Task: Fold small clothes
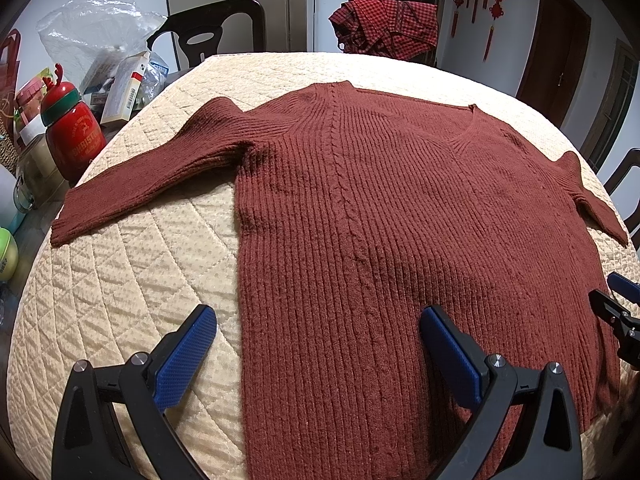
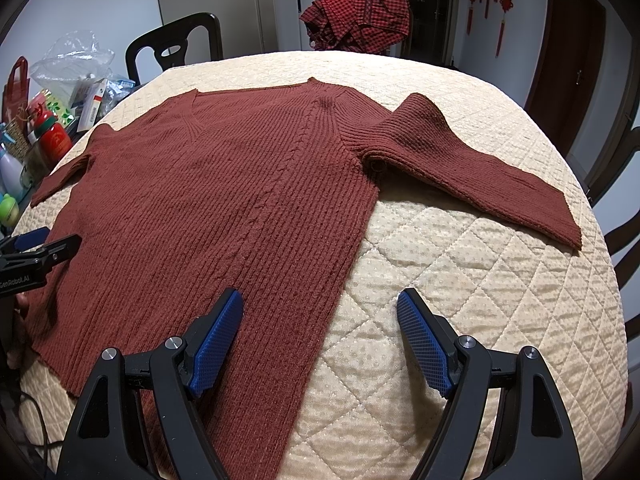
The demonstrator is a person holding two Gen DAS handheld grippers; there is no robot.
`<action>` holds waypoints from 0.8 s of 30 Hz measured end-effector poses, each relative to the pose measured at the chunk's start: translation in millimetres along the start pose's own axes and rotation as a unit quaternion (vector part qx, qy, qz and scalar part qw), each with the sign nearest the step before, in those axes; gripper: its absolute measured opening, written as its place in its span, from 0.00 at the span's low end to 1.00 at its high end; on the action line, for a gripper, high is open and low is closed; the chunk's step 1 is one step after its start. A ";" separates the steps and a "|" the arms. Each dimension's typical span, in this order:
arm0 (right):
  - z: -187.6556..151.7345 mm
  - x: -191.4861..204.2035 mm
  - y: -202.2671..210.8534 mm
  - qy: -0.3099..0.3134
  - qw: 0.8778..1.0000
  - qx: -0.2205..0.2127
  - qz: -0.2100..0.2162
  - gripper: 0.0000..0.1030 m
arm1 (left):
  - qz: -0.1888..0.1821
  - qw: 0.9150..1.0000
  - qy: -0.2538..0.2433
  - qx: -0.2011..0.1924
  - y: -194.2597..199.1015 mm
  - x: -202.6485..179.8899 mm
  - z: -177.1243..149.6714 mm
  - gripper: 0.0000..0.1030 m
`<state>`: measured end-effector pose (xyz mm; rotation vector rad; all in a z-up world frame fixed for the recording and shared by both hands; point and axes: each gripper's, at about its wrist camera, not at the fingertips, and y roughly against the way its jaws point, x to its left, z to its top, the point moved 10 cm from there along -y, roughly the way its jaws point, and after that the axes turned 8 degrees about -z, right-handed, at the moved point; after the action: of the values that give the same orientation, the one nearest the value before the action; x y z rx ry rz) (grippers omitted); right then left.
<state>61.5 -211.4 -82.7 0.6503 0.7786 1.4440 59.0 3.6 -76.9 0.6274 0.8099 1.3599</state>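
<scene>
Left hand-held gripper (image 1: 318, 344) agape over sweater (image 1: 400, 208); right hand-held gripper (image 2: 320, 330) agape, alone showing right sleeve (image 2: 472, 168).

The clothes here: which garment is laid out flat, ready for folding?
The brown knit sweater, spread flat with sleeves out; the red checked garment hangs bunched over a chair.

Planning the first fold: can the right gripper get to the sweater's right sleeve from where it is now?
Probably yes. The right gripper is open at the sweater's hem edge, and the sleeve lies flat ahead on the quilted cover, with nothing between them.
</scene>
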 end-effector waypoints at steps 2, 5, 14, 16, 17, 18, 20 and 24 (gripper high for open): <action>-1.2 -1.7 0.4 -0.001 1.000 0.003 0.000 0.77 | -0.001 1.000 0.001 0.002 -0.4 0.9 1.0 1.00; 0.9 -0.1 0.6 -0.005 1.000 0.006 -0.002 0.77 | 0.003 1.000 0.003 0.006 0.2 2.2 2.0 1.00; 26.1 9.3 16.7 0.002 1.000 -0.023 0.005 0.77 | 0.024 0.999 0.029 -0.031 18.0 33.0 21.4 1.00; 28.6 13.4 14.8 0.007 1.000 -0.024 0.008 0.77 | 0.035 0.998 0.048 -0.036 19.3 50.0 25.4 1.00; 29.9 15.5 14.1 0.009 1.000 -0.024 0.010 0.77 | 0.039 0.997 0.058 -0.036 19.2 60.5 27.2 1.00; 31.5 18.4 13.6 0.011 1.000 -0.025 0.012 0.77 | 0.043 0.996 0.069 -0.037 19.3 71.8 28.9 1.00; 34.5 25.4 11.4 0.014 0.999 -0.025 0.018 0.77 | 0.057 0.994 0.085 -0.044 21.0 91.4 32.0 0.99; 39.8 38.3 8.0 0.027 0.999 -0.025 0.028 0.77 | 0.086 0.987 0.126 -0.059 24.8 139.7 37.5 0.96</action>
<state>87.0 -170.3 -55.1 0.6009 0.7683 1.5329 77.5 147.4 -54.4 0.4458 0.8836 1.6565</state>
